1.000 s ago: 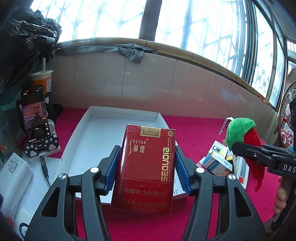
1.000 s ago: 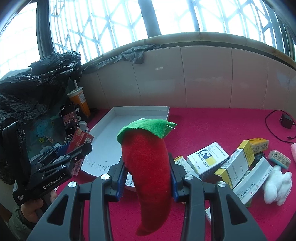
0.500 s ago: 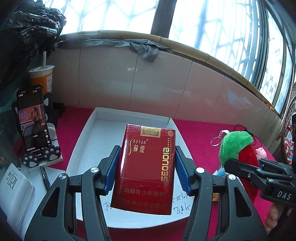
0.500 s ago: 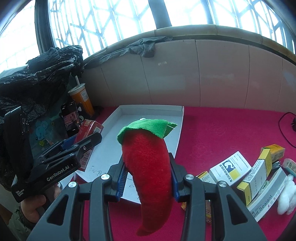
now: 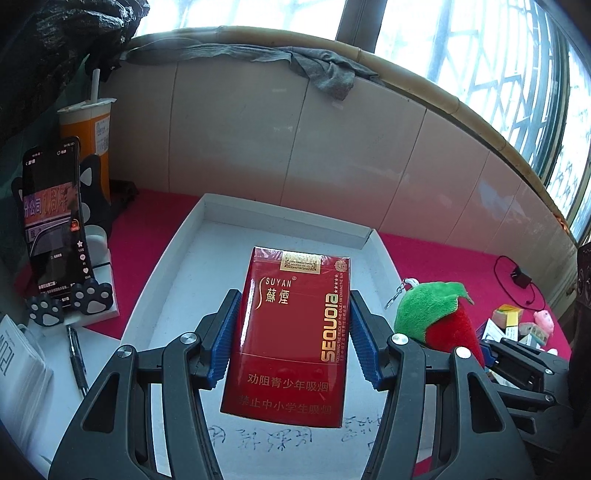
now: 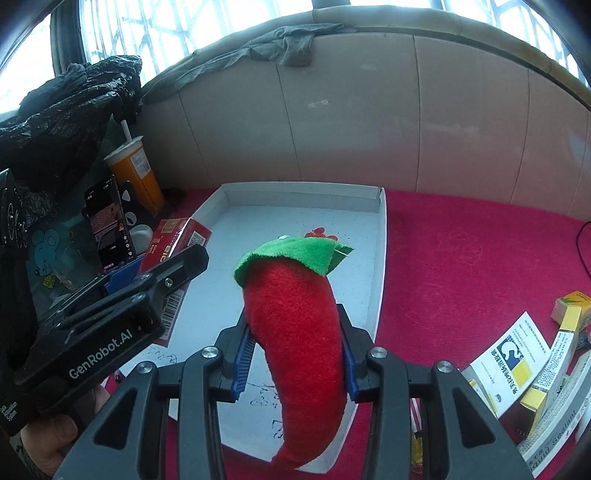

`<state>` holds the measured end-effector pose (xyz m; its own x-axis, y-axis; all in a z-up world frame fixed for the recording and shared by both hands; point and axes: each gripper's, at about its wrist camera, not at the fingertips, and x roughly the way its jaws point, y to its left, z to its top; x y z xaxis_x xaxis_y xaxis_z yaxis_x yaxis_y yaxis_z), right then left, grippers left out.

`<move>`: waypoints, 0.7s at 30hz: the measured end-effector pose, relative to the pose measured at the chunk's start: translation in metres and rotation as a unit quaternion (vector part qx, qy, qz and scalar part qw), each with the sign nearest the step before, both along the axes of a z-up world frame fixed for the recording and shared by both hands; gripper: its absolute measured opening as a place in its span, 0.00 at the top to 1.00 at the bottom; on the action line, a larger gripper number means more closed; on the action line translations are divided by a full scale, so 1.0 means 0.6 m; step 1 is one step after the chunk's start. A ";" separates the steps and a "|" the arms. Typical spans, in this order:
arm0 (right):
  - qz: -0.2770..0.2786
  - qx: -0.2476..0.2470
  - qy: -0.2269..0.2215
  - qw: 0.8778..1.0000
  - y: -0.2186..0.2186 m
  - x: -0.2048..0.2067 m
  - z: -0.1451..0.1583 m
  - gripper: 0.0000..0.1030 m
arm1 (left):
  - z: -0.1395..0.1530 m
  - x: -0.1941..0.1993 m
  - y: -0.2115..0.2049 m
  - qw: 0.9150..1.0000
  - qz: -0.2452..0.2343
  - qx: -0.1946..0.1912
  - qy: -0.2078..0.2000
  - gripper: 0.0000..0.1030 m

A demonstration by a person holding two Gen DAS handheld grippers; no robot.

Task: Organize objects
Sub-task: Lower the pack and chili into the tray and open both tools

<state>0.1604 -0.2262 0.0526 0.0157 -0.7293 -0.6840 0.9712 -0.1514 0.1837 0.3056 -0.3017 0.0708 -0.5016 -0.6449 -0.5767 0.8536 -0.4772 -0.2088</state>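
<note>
Left wrist view, nearest first: the left gripper (image 5: 291, 334) has its blue pads pressed on the sides of a red cigarette pack (image 5: 291, 336), held upright above a shallow white tray (image 5: 177, 258) with handwriting on its floor. Beside it the right gripper (image 6: 295, 354) is closed on a red plush chili (image 6: 299, 332) with a green cap, also hanging over the tray, toward its right rim.

The tray lies on a crimson cloth surface (image 6: 461, 258). To its left a pen (image 5: 75, 360) lies on white paper, and behind that a phone (image 5: 51, 221) stands lit in a paw-shaped stand, with an orange drink cup (image 5: 86, 136) and straw near the wall. To the right, small medicine boxes (image 6: 517, 365) sit in a loose heap on the cloth, and farther off a black cable (image 5: 517, 277) trails.

Behind the surface rises a pale tiled wall (image 5: 332, 155) that curves round, a grey rag (image 5: 325, 70) draped over its ledge, black plastic (image 6: 66, 118) bunched at the left, and tall latticed windows (image 6: 166, 26) beyond, bright with daylight.
</note>
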 end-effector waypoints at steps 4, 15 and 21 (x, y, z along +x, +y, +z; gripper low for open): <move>-0.002 0.004 0.014 1.000 -0.014 0.007 -0.009 0.59 | -0.005 -0.002 -0.010 1.000 0.007 -0.001 -0.005 0.45; -0.017 -0.008 0.036 0.999 -0.019 0.015 -0.013 0.19 | -0.009 0.009 -0.025 0.999 0.024 0.024 0.019 0.34; -0.023 -0.010 0.030 0.999 -0.006 0.011 -0.013 0.17 | 0.010 0.010 -0.001 0.999 0.028 -0.012 0.022 0.11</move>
<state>0.1668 -0.2296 0.0447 -0.0594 -0.7416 -0.6682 0.9725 -0.1939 0.1287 0.3116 -0.3023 0.0769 -0.4891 -0.6862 -0.5385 0.8693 -0.4343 -0.2361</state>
